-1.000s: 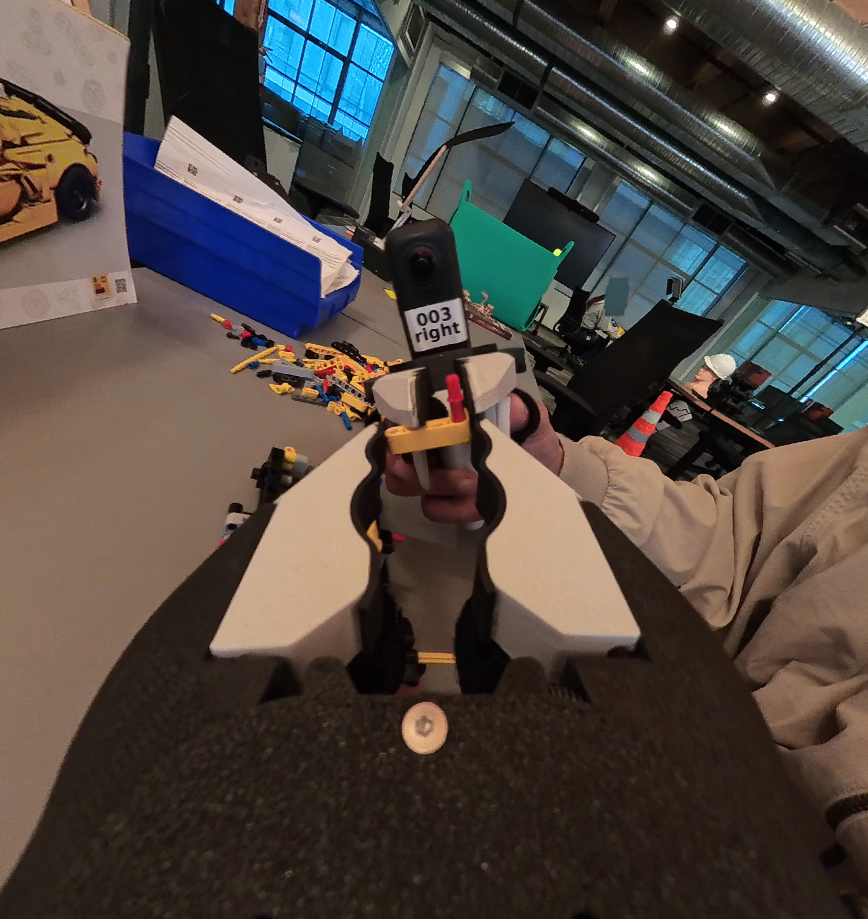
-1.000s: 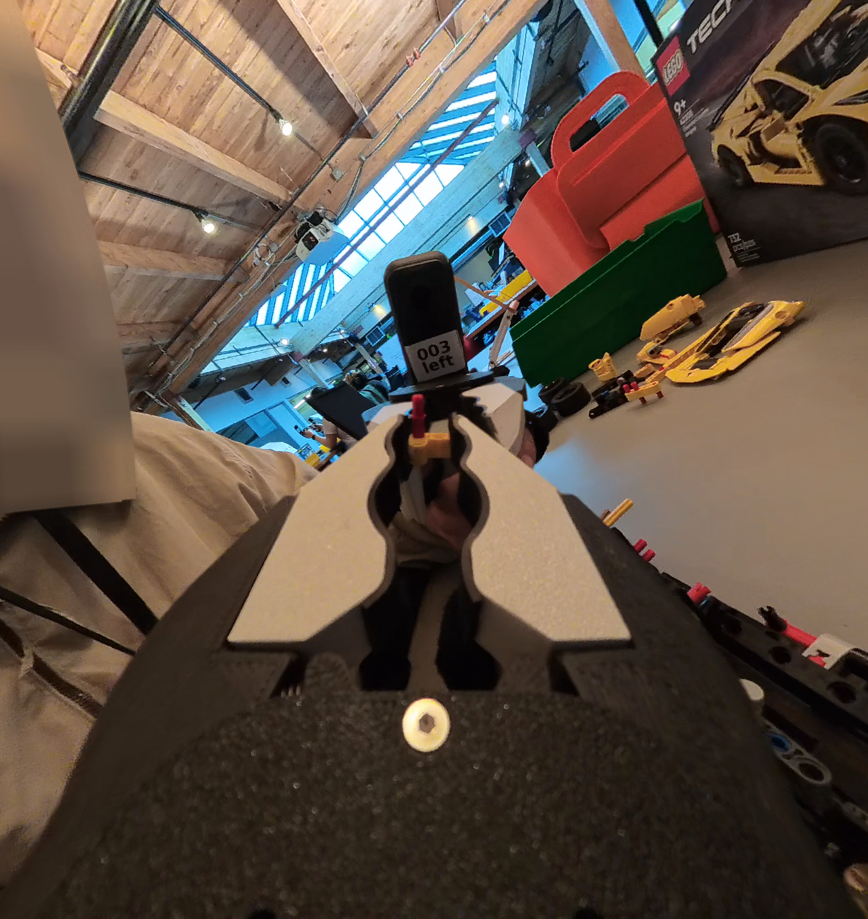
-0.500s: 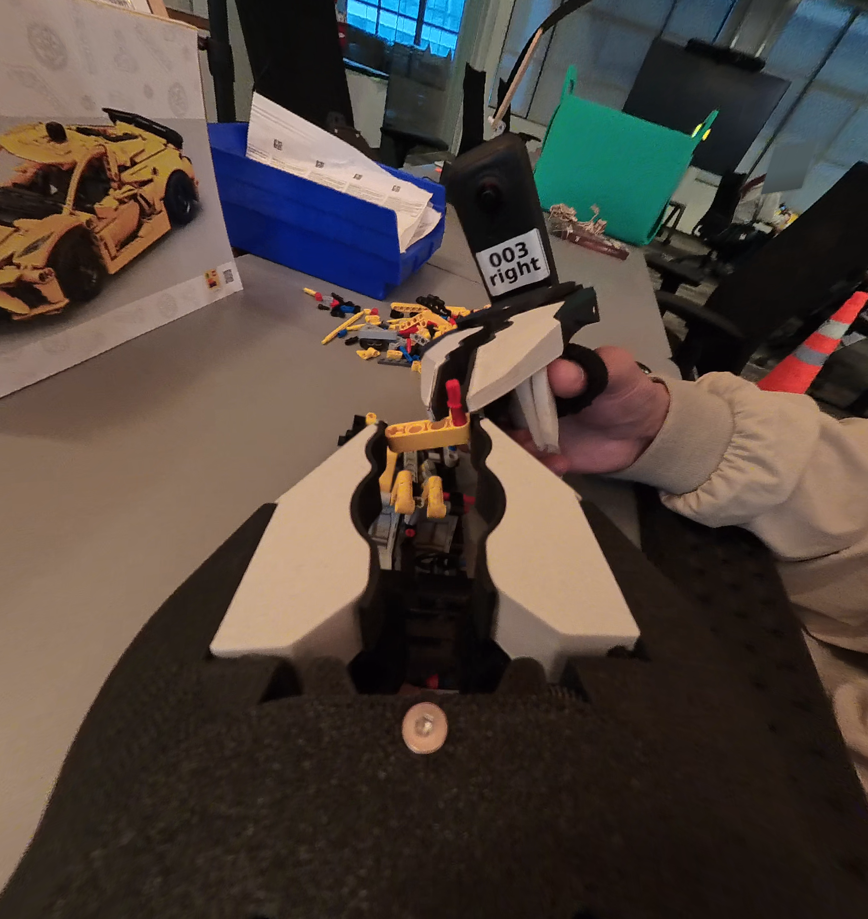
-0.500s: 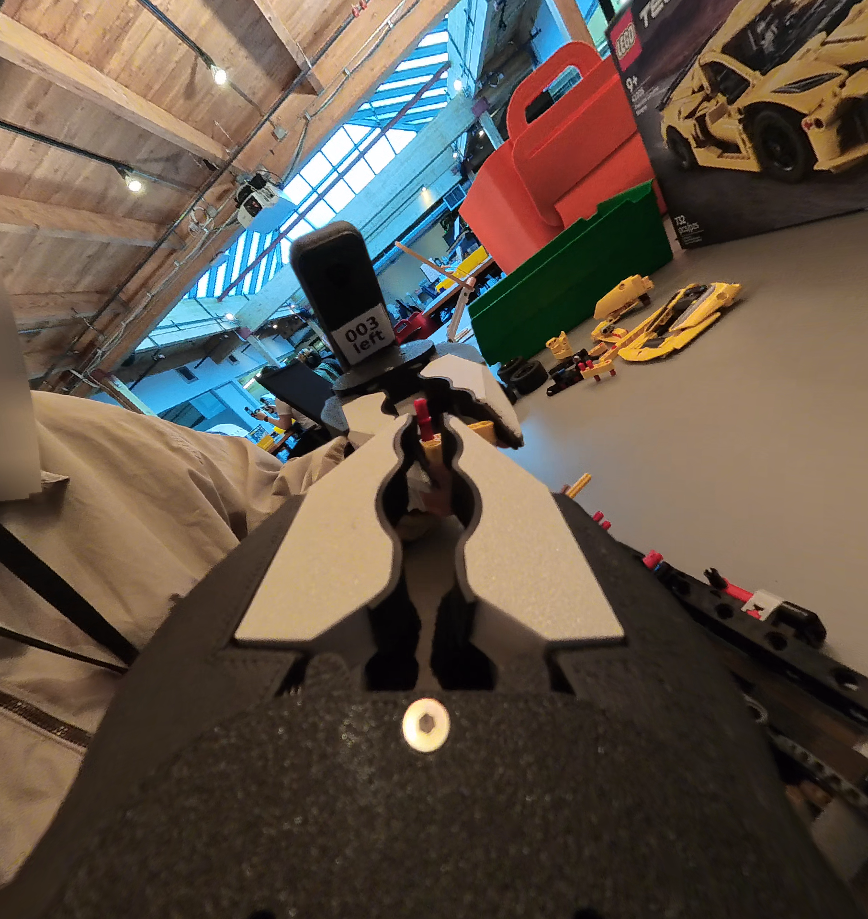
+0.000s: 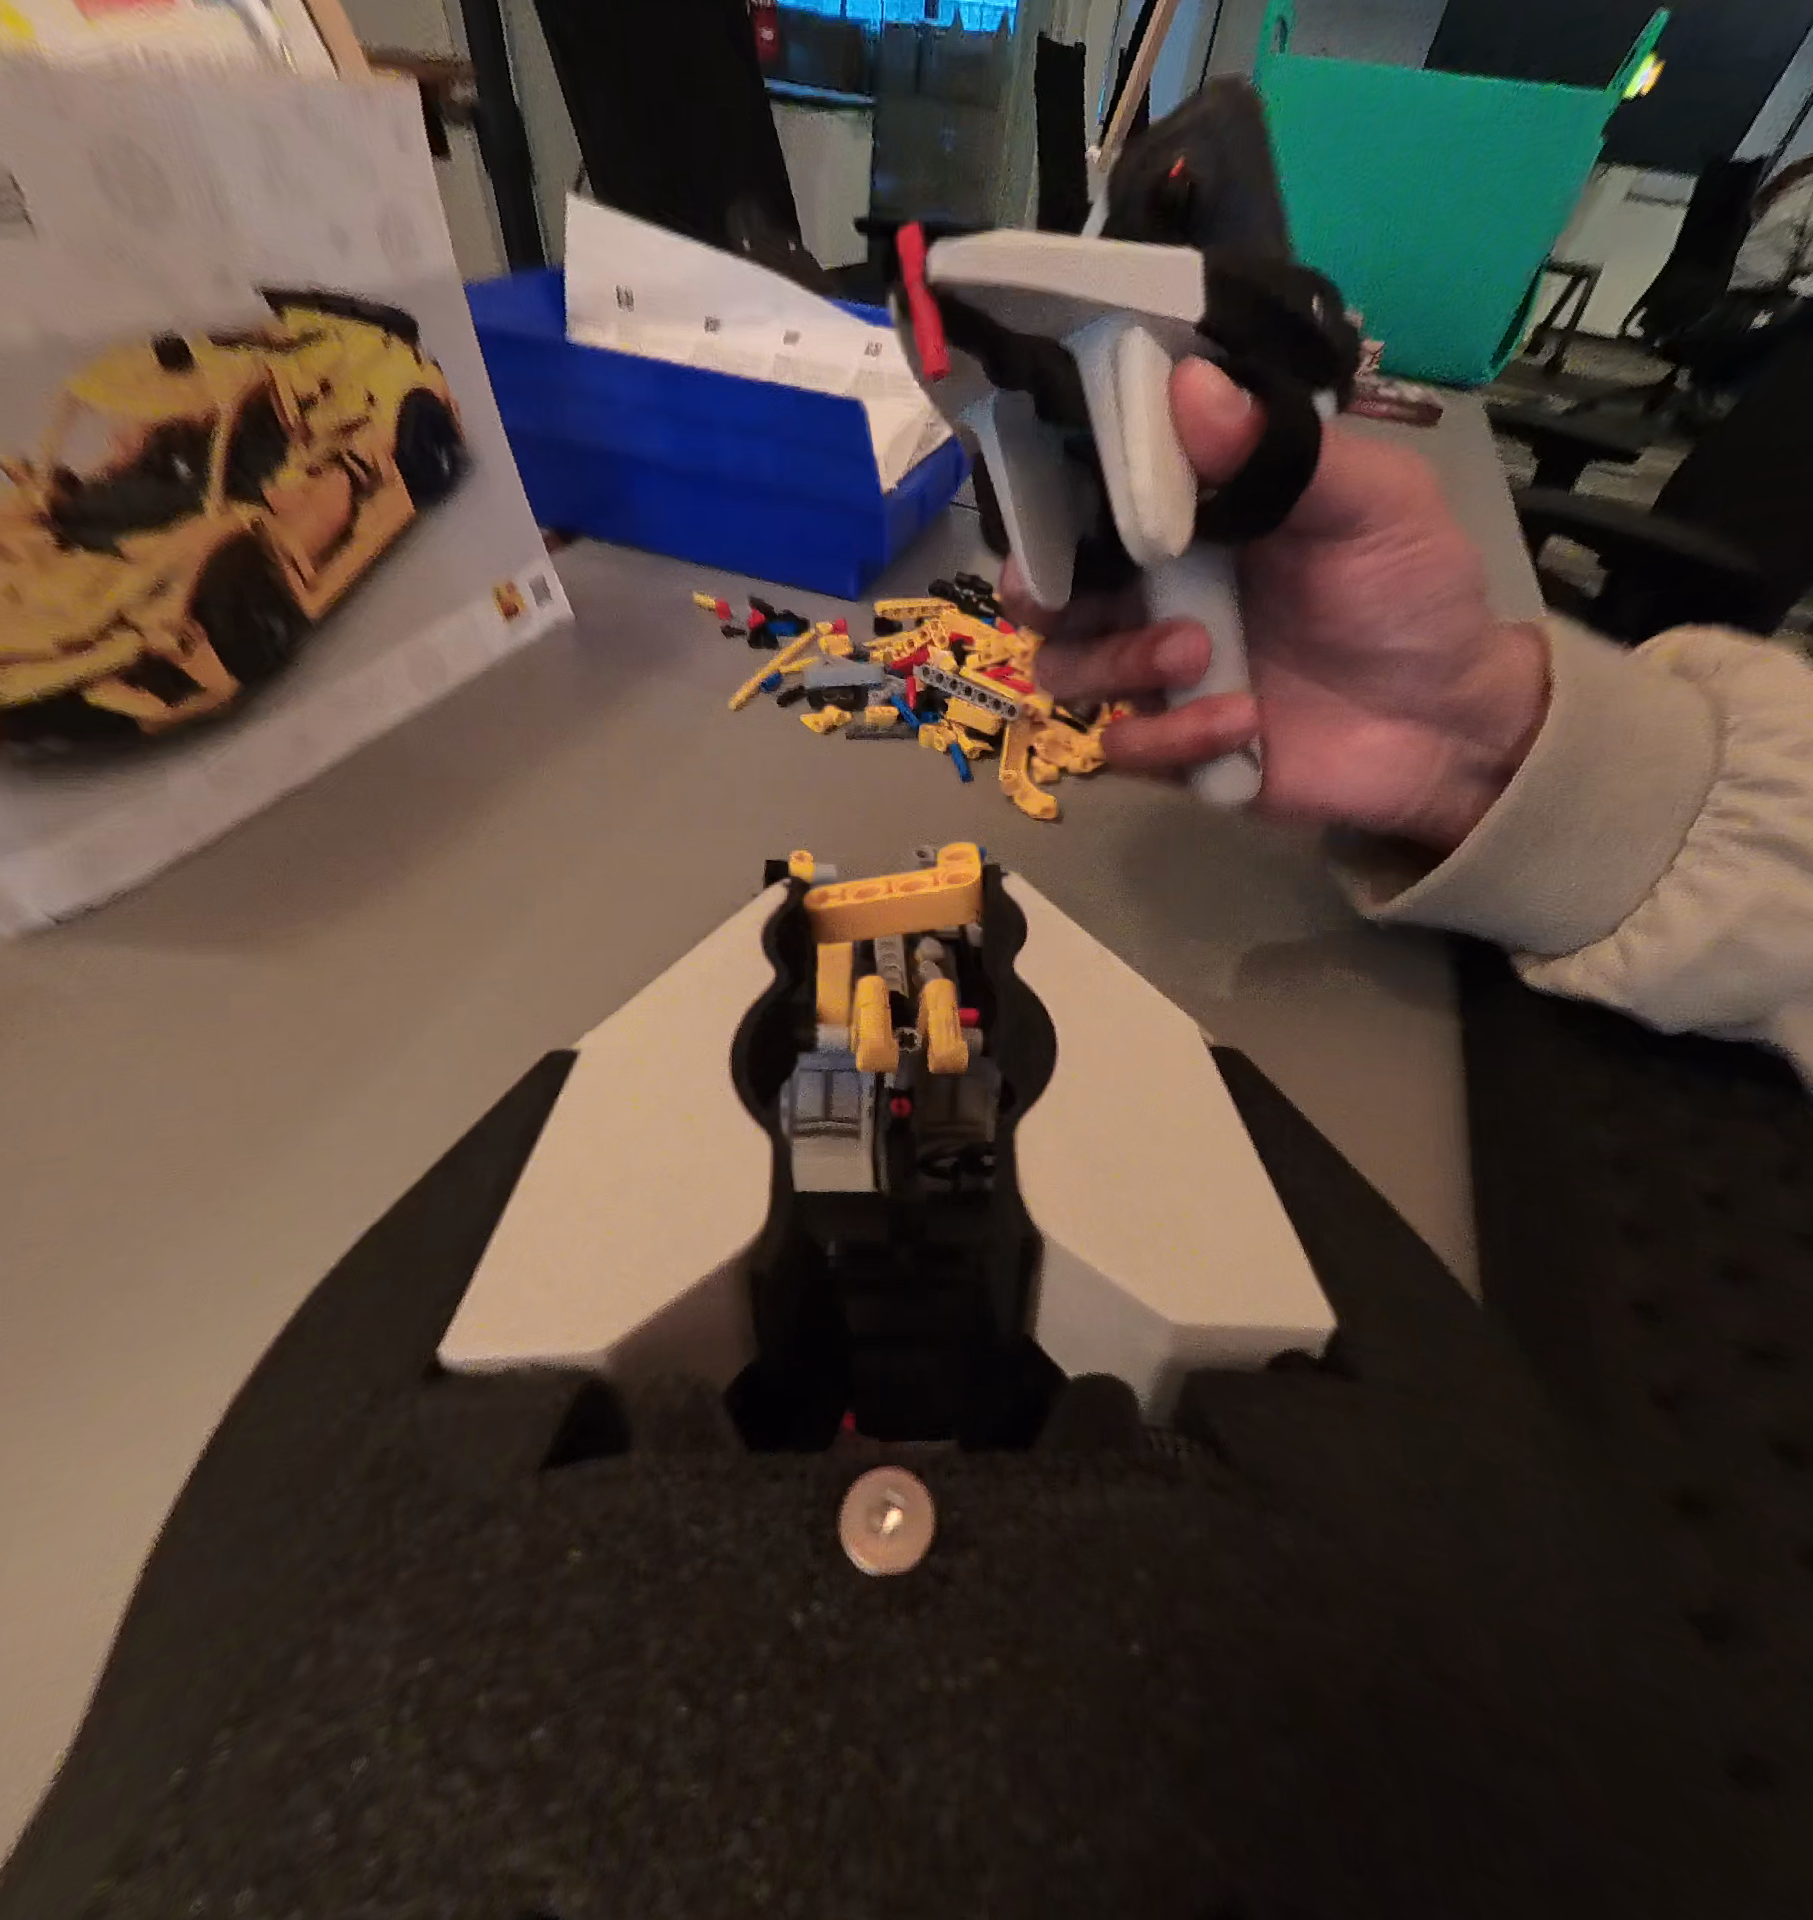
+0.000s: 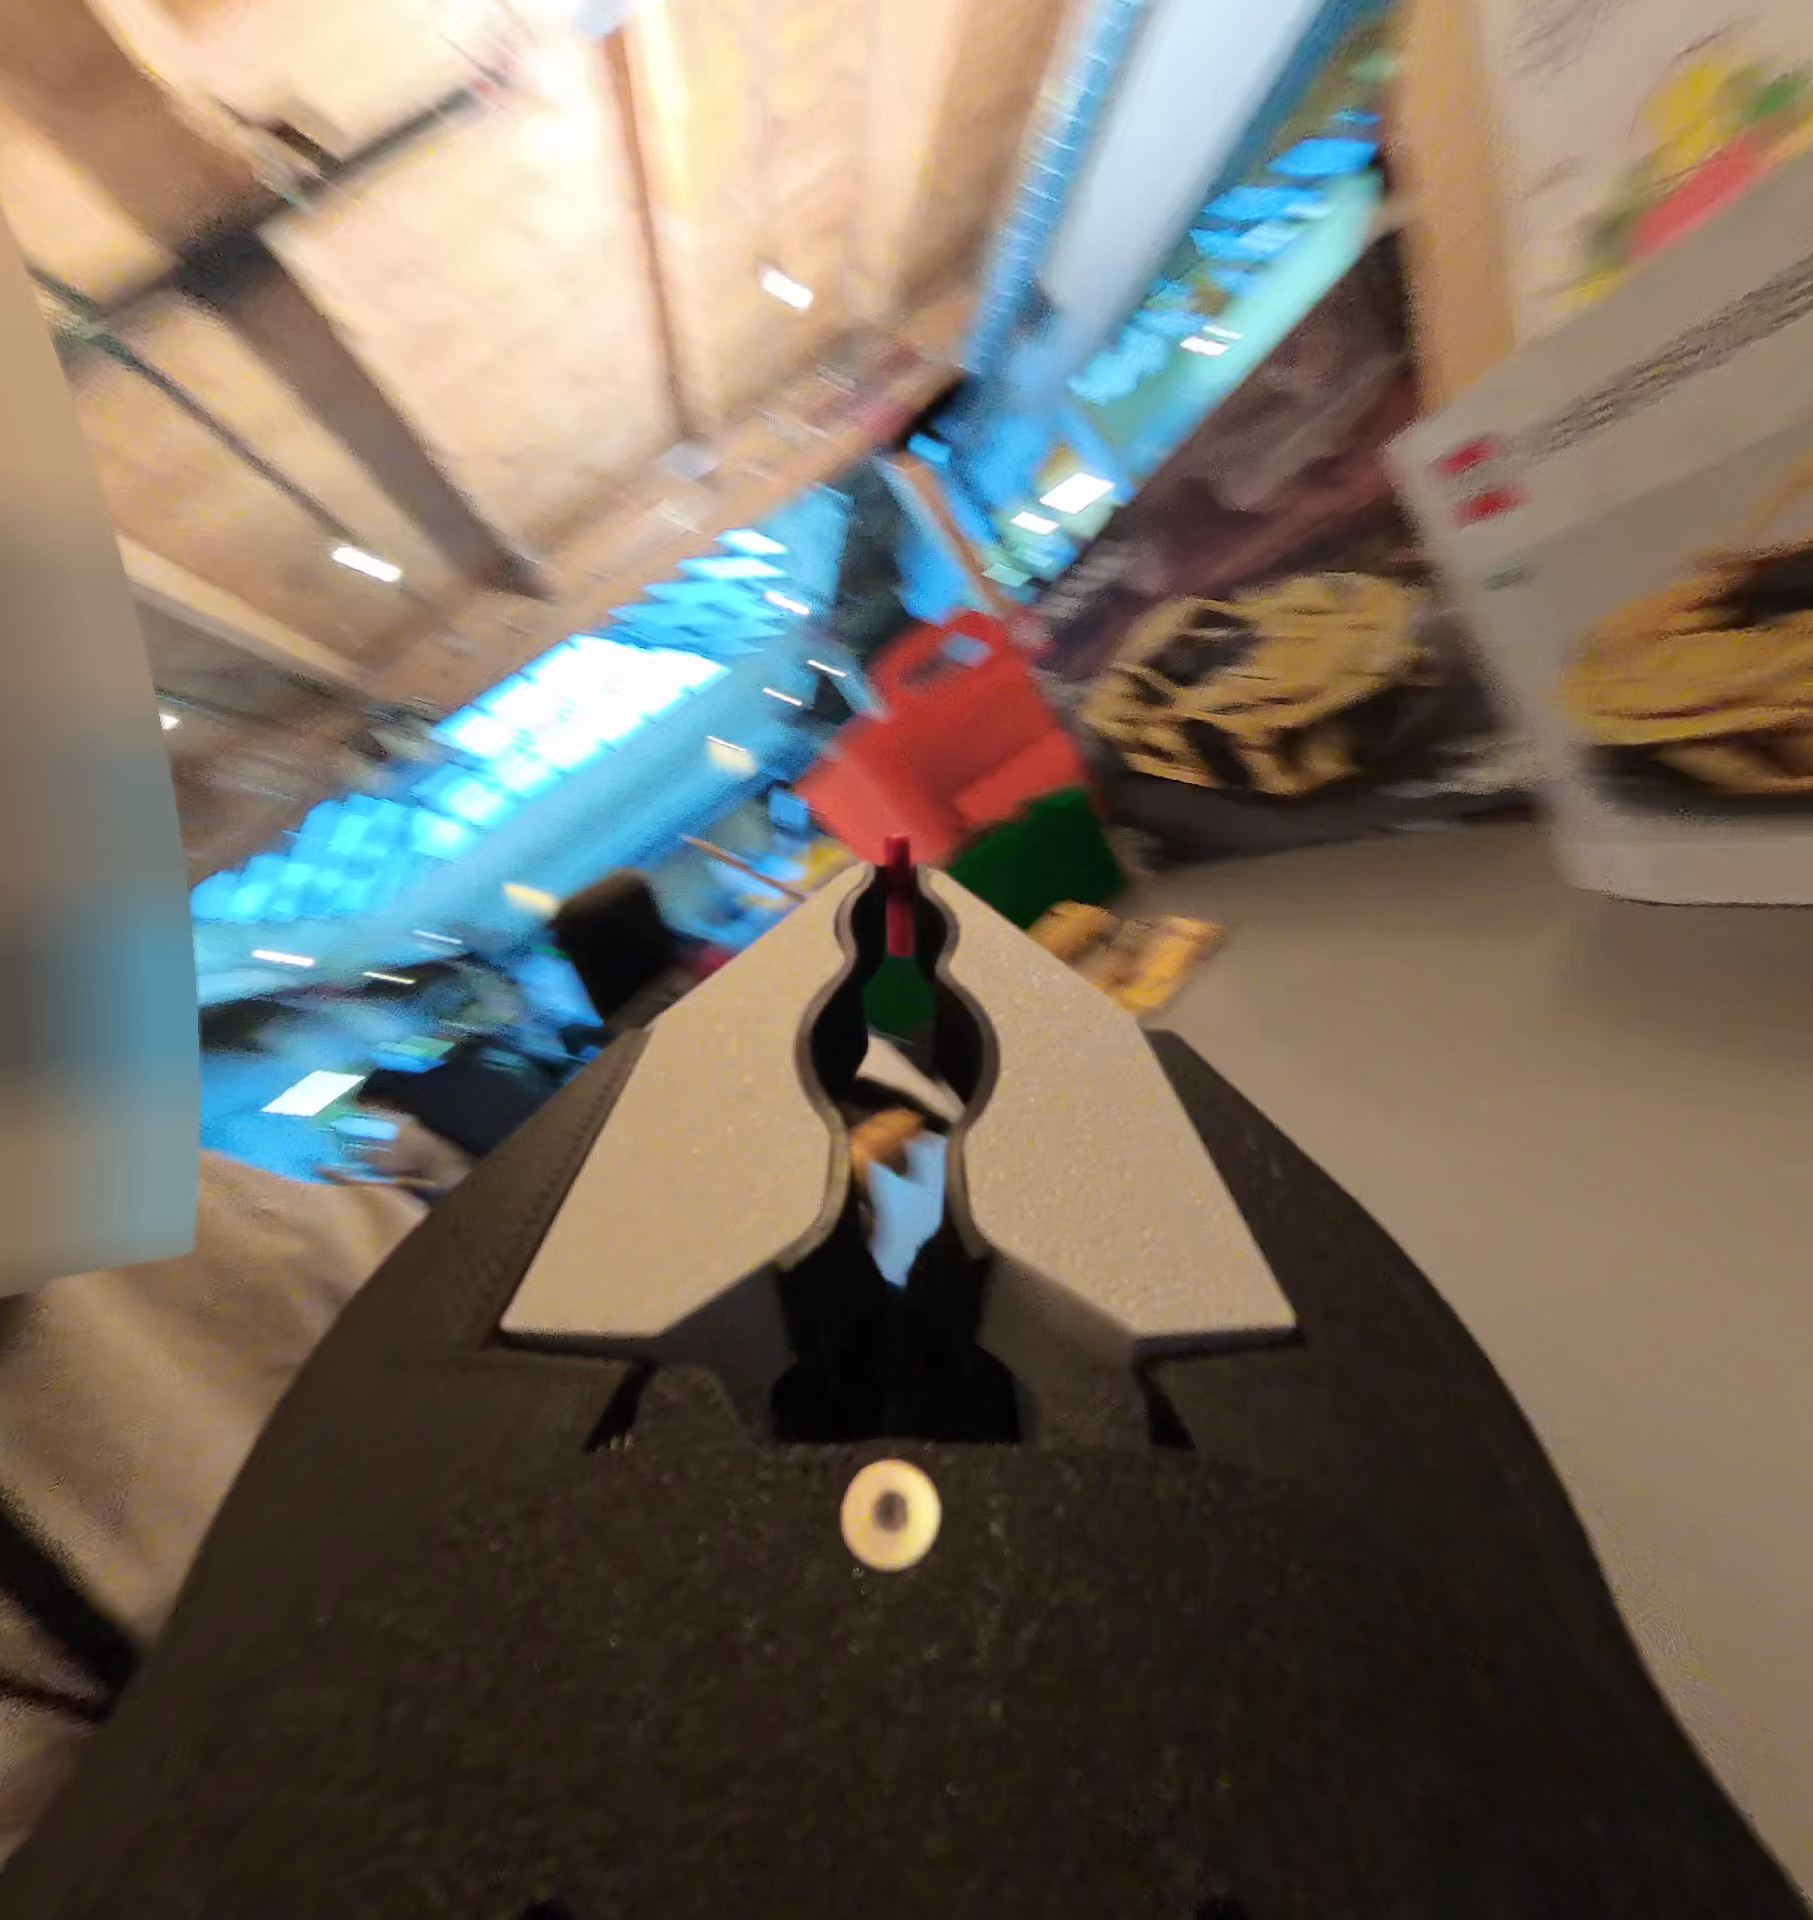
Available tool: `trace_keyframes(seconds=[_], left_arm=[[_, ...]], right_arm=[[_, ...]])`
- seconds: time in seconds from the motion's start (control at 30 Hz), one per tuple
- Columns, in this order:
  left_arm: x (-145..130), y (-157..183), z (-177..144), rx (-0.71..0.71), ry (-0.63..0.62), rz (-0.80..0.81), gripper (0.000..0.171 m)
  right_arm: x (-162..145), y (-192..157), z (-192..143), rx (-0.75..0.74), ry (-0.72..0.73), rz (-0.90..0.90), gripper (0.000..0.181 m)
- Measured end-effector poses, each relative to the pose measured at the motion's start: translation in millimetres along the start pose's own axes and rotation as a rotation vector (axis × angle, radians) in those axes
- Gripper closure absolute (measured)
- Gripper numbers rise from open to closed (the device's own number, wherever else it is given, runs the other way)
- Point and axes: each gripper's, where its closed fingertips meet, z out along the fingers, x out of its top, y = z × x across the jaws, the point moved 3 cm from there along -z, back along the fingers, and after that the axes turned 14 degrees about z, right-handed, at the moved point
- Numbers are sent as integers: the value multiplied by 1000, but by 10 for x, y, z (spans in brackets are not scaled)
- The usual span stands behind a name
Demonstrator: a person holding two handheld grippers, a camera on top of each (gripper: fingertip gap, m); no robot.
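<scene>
The left gripper [image 5: 886,883] has its tongs pinched on a yellow angled beam [image 5: 897,894], the top piece of a small yellow, grey and black brick assembly [image 5: 886,1049] that sits down between the two fingers, low over the grey table [image 5: 258,1091].

The right gripper [image 6: 894,878] is up in the air, tongs pressed together on a little red pin [image 6: 895,904] that pokes out past the tips. From the left wrist view you can see that same gripper farther off, tilted sideways, with a hand [image 5: 1338,644] in a beige sleeve [image 5: 1691,831] wrapped around its handle and the red pin sticking out at its tips.

Right under that hand there's a pile of loose bricks [image 5: 923,686], mostly yellow with some red, blue and black. Behind the pile is a blue bin [image 5: 715,468] with white paper sheets [image 5: 736,312] in it, and off to the left a set box [image 5: 206,468] with a yellow car pictured on it stands on the table. A teal bin [image 5: 1432,187] is farther back.

The right wrist view is really blurry; I can just make out a red container [image 6: 943,727] and something green [image 6: 1037,852] next to it.
</scene>
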Motion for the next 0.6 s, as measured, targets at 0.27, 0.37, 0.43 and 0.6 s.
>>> trace_keyframes(seconds=[0.27,0.37,0.43,0.6], left_arm=[[162,109,-20,91,101,304,138],[139,147,-7,97,106,343,138],[122,129,0,119,96,366,138],[69,153,42,150,51,478,138]], right_arm=[[332,969,-1758,-1232,-373,-169,174],[354,876,-1731,-1186,-335,-262,163],[316,778,-1595,-1120,-306,-303,161],[-480,137,-381,-408,-340,-186,156]])
